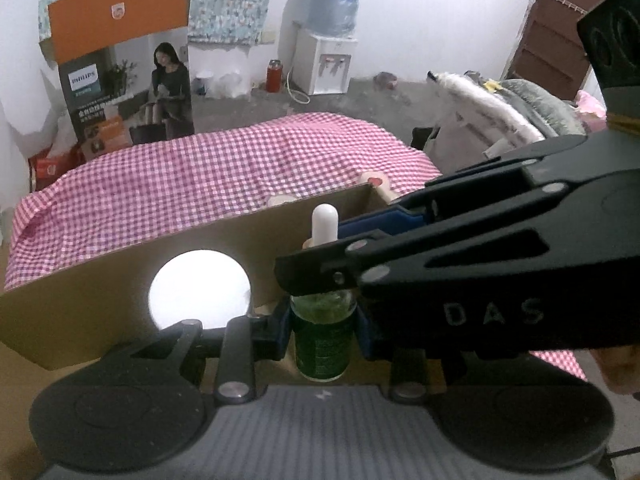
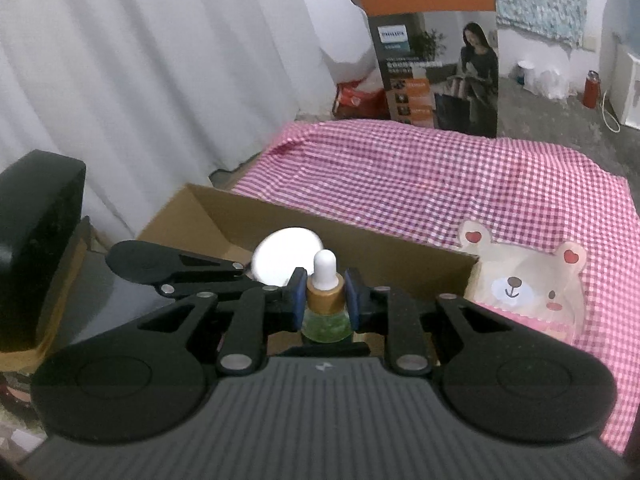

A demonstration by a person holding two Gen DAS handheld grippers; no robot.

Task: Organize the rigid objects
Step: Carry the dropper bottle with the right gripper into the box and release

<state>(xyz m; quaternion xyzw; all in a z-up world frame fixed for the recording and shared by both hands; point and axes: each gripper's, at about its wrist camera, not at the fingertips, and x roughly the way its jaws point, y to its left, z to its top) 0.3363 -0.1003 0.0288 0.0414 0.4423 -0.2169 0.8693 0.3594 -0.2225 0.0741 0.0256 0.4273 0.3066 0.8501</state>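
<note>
Both your tools grip the same green dropper bottle [image 1: 323, 340]: left tool [image 1: 323, 332] is clamped on its glass body, right tool [image 2: 323, 300] is clamped on the gold collar below the white bulb. You're holding it upright at the near side of the open cardboard box [image 2: 360, 240], which sits on the pink checked cloth [image 2: 440, 176]. White round object [image 1: 200, 288] lies in the box, just left of the bottle; bear-print bag [image 2: 528, 284] lies right of the box.
</note>
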